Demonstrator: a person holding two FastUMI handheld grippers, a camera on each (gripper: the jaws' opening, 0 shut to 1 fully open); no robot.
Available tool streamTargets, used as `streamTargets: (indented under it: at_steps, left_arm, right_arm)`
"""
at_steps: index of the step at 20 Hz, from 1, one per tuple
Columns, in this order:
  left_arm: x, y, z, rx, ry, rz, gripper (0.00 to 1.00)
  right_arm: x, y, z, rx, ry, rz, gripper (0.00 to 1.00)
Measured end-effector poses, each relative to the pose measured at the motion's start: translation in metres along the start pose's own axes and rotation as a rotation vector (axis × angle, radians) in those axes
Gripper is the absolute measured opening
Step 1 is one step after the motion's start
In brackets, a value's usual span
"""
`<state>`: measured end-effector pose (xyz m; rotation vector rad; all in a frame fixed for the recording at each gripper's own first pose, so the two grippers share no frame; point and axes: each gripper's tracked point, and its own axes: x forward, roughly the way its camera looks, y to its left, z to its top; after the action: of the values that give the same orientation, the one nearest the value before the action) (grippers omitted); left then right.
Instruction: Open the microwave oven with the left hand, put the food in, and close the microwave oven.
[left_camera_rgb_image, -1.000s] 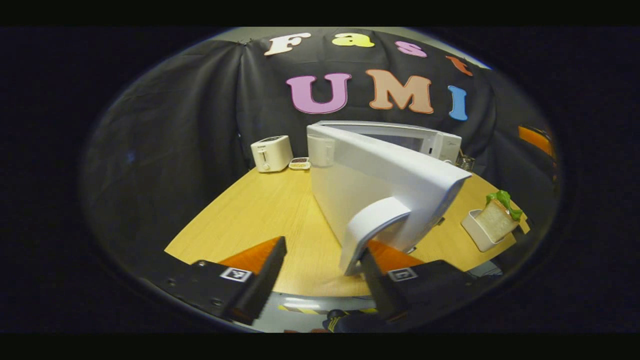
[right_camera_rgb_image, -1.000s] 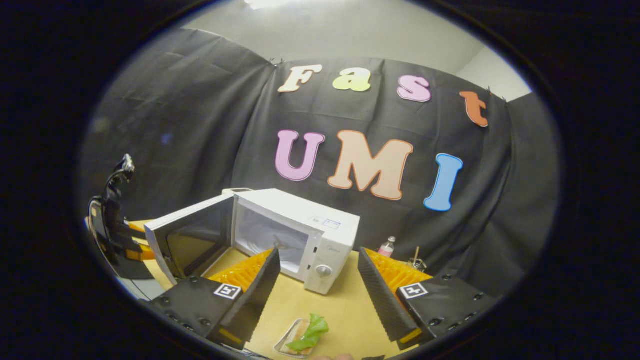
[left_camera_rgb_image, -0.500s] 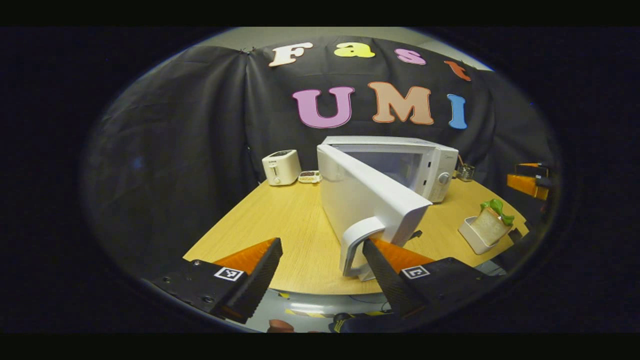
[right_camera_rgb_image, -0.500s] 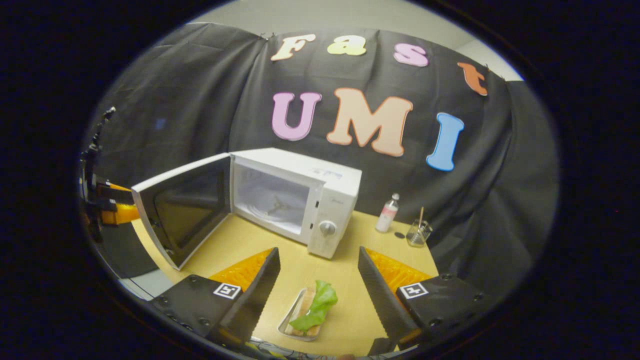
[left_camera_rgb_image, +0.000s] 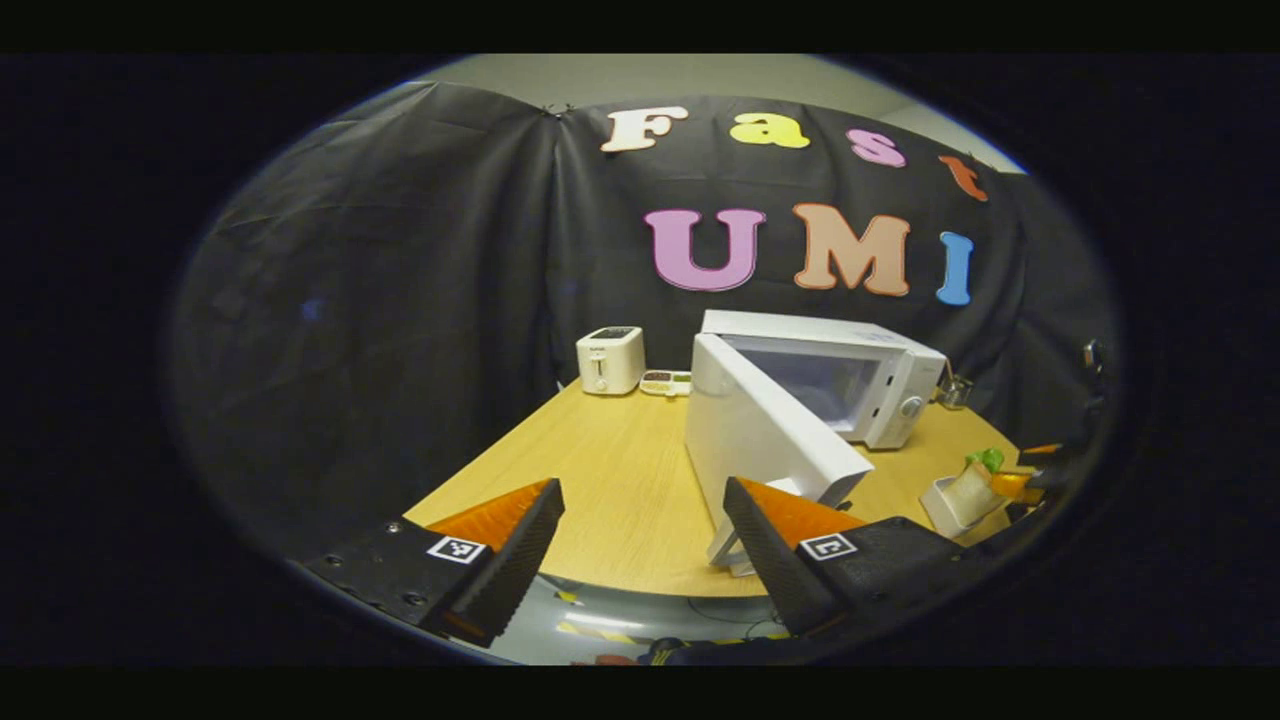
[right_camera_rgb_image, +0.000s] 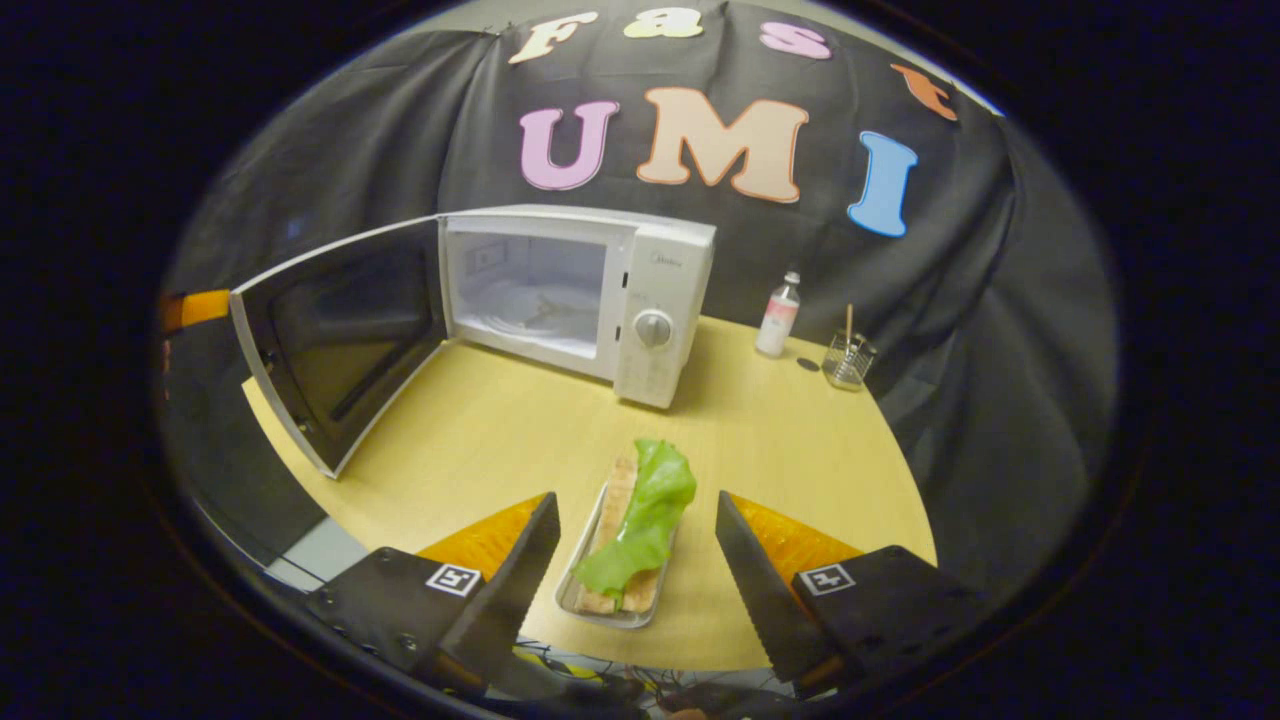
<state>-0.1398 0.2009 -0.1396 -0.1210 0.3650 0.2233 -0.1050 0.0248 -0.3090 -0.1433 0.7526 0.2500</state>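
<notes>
A: Where was the food (right_camera_rgb_image: 632, 530)?
B: Lower centre of the right gripper view, in a shallow tray (right_camera_rgb_image: 578, 572) between the right gripper's (right_camera_rgb_image: 632, 560) wide jaws.
A: Handling?
B: Likely light, soft, floppy lettuce; grip the stiff tray rim. Left gripper (left_camera_rgb_image: 645, 545) gaped too, empty; microwave (right_camera_rgb_image: 600, 290) open.

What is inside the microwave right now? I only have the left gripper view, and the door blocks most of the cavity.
Observer: The cavity holds only its turntable; no food is in it yet.
Operator: Where is the food relative to the right gripper?
Observer: The tray with bread and lettuce lies on the table, in line with the gap between the open fingers of the right gripper; neither finger seems to touch it.
Operator: Anything to the right of the microwave I should know about?
Observer: A small bottle and a glass with a stick in it stand on the table there, apart from the microwave.
</notes>
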Motion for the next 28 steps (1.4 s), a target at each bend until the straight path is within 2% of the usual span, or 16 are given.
streamTargets:
  at_steps: [4,5,6,9,10,12,13,14,15,16,17,18,19,20,26,28]
  left_arm:
    - [-0.002,0.006,0.052,-0.035,-0.115,0.037,0.96]
    - [-0.002,0.005,0.065,-0.044,-0.145,0.050,0.96]
    - [-0.001,0.005,0.073,-0.052,-0.164,0.065,0.96]
    - [0.002,-0.006,0.101,-0.091,-0.227,0.085,0.96]
    - [0.002,-0.016,0.108,-0.113,-0.245,0.067,0.94]
    - [0.003,-0.039,0.118,-0.123,-0.263,0.033,0.96]
    - [0.007,-0.047,0.119,-0.116,-0.268,0.016,0.94]
    - [0.009,-0.057,0.123,-0.116,-0.267,-0.014,0.94]
    - [0.009,-0.071,0.123,-0.129,-0.260,-0.050,0.94]
    - [0.009,-0.080,0.126,-0.140,-0.257,-0.076,0.94]
    - [0.011,-0.087,0.129,-0.147,-0.263,-0.095,0.96]
    - [0.012,-0.093,0.133,-0.151,-0.265,-0.110,0.94]
    - [0.014,-0.097,0.132,-0.152,-0.265,-0.122,0.98]
    - [0.014,-0.101,0.133,-0.149,-0.265,-0.133,0.94]
    - [0.019,-0.111,0.136,-0.114,-0.248,-0.156,0.93]
    - [0.020,-0.114,0.136,-0.091,-0.248,-0.163,0.96]
  right_arm:
    - [0.007,0.003,-0.029,0.066,0.074,0.010,0.98]
    - [0.008,0.003,-0.033,0.080,0.086,0.015,0.91]
    - [0.012,0.005,-0.038,0.087,0.095,0.011,0.91]
    - [0.015,0.012,-0.045,0.098,0.112,0.024,0.64]
    - [0.012,0.013,-0.047,0.098,0.121,0.022,0.64]
    - [0.015,0.017,-0.051,0.117,0.132,0.035,0.50]
    - [0.015,0.020,-0.051,0.117,0.140,0.042,0.46]
    - [0.019,0.019,-0.056,0.115,0.144,0.045,0.51]
    - [0.022,0.021,-0.053,0.116,0.154,0.043,0.39]
    - [0.018,0.022,-0.053,0.116,0.165,0.046,0.32]
    - [0.019,0.021,-0.053,0.114,0.162,0.046,0.33]
    - [0.017,0.021,-0.051,0.116,0.167,0.048,0.33]
    - [0.017,0.020,-0.051,0.122,0.172,0.050,0.33]
    - [0.018,0.020,-0.051,0.128,0.169,0.049,0.33]
    - [0.013,0.010,-0.033,0.147,0.135,0.043,0.32]
    - [0.013,0.007,-0.027,0.157,0.130,0.044,0.32]
